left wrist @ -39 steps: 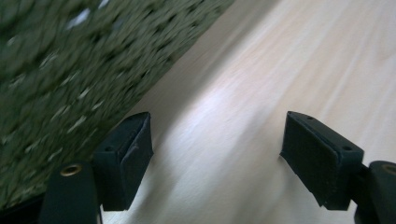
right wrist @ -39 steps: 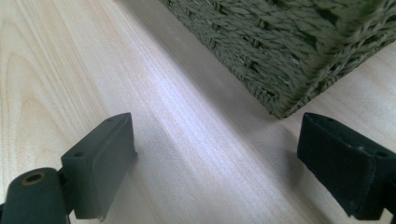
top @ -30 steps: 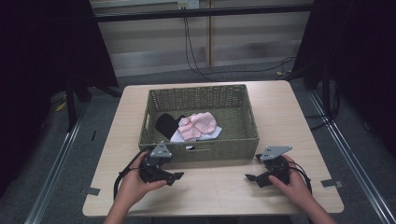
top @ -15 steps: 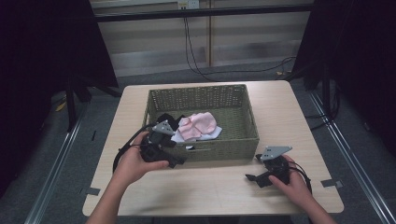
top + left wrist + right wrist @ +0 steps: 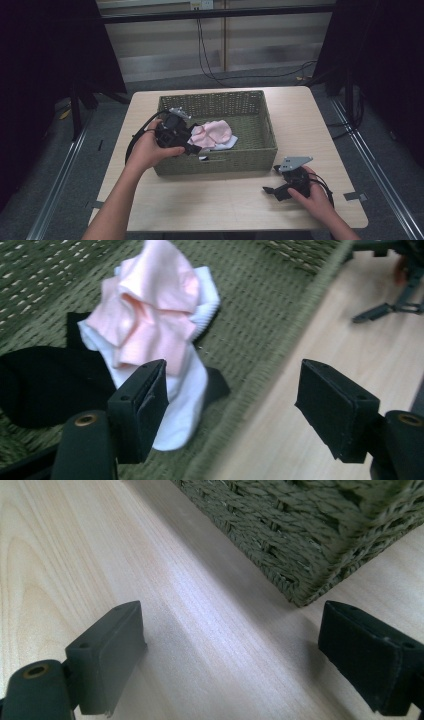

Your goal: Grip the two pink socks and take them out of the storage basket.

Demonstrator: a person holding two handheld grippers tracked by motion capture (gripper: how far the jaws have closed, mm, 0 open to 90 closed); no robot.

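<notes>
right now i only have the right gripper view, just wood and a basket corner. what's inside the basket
Observer: A pink cloth lies on a white sock, with a black garment beside them.
Operator: where's the left tool
Observer: The left tool hangs over the basket's near left part, above the clothes; its jaws stand wide apart, holding nothing.
Operator: is my tool touching the basket
Observer: No. In the high view the right tool sits on the table, apart from the basket, off its front right corner.
</notes>
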